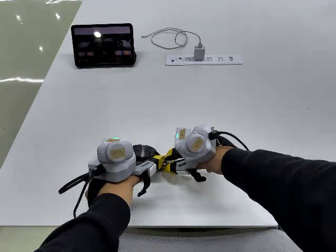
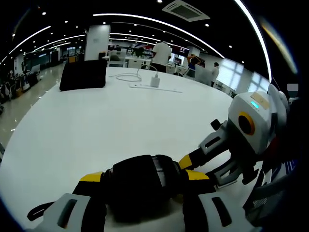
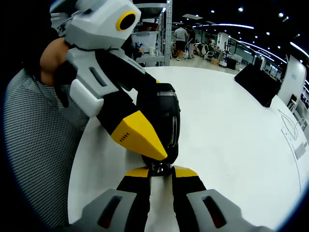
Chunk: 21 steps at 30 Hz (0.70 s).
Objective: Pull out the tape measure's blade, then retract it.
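Observation:
A black tape measure (image 1: 143,152) lies on the white table (image 1: 173,105) near its front edge. My left gripper (image 1: 149,160) is shut on the case, which sits between its yellow-tipped jaws in the left gripper view as the tape measure (image 2: 145,186). My right gripper (image 1: 169,163) meets it from the right. In the right gripper view, the right gripper (image 3: 161,171) is shut on the small blade tip at the bottom of the case (image 3: 161,116). No length of blade shows. The left gripper's yellow finger (image 3: 140,135) lies across the case.
A dark tablet (image 1: 103,44) stands at the back left. A white power strip (image 1: 205,60) with a charger and coiled cable (image 1: 176,38) lies at the back centre. The table's front edge (image 1: 199,226) runs just below my hands. People stand far off.

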Motion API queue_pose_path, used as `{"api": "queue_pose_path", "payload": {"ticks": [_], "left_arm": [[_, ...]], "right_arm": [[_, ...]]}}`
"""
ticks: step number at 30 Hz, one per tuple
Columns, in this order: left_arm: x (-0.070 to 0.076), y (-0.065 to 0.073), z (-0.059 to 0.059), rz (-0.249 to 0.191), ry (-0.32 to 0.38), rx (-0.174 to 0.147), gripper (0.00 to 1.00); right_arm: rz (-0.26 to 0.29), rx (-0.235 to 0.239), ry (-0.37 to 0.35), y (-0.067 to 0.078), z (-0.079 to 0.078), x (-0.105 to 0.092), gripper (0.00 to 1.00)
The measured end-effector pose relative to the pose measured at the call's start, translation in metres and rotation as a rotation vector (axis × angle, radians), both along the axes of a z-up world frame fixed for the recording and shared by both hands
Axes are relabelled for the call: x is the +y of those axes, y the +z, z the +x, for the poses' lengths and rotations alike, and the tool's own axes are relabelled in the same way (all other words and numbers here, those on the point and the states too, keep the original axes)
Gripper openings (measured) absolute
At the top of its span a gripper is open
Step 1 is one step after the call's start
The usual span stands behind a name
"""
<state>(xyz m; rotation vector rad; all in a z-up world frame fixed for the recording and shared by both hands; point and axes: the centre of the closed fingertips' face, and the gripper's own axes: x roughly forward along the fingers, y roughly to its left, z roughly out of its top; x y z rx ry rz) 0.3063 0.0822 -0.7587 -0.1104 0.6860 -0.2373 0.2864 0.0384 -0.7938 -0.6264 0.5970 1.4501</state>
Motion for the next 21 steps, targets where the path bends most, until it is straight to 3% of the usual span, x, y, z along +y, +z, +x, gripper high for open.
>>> {"api": "queue_pose_path", "payload": {"ticks": [5, 8, 11, 15, 18, 20, 21], "left_arm": [[-0.001, -0.001, 0.000, 0.021, -0.013, -0.001, 0.61], [-0.001, -0.001, 0.000, 0.026, -0.017, -0.004, 0.61], [-0.001, -0.002, 0.000, 0.022, -0.023, -0.006, 0.61], [-0.001, -0.002, 0.000, 0.019, -0.024, -0.002, 0.61], [0.001, 0.001, 0.003, 0.000, -0.041, 0.027, 0.62], [0.001, 0.006, 0.007, -0.011, -0.049, 0.019, 0.63], [-0.001, 0.010, 0.009, -0.012, -0.093, 0.008, 0.63]], "right_arm": [[0.004, -0.017, -0.012, 0.004, 0.008, -0.002, 0.20], [0.029, 0.009, -0.054, 0.010, 0.014, -0.004, 0.27], [0.021, 0.052, -0.093, 0.010, 0.016, -0.011, 0.35], [0.026, 0.060, -0.093, 0.013, 0.016, -0.019, 0.41], [0.030, 0.061, -0.108, 0.017, 0.016, -0.027, 0.46], [0.031, 0.065, -0.121, 0.019, 0.017, -0.030, 0.48], [0.037, 0.067, -0.133, 0.021, 0.018, -0.033, 0.49]]}}
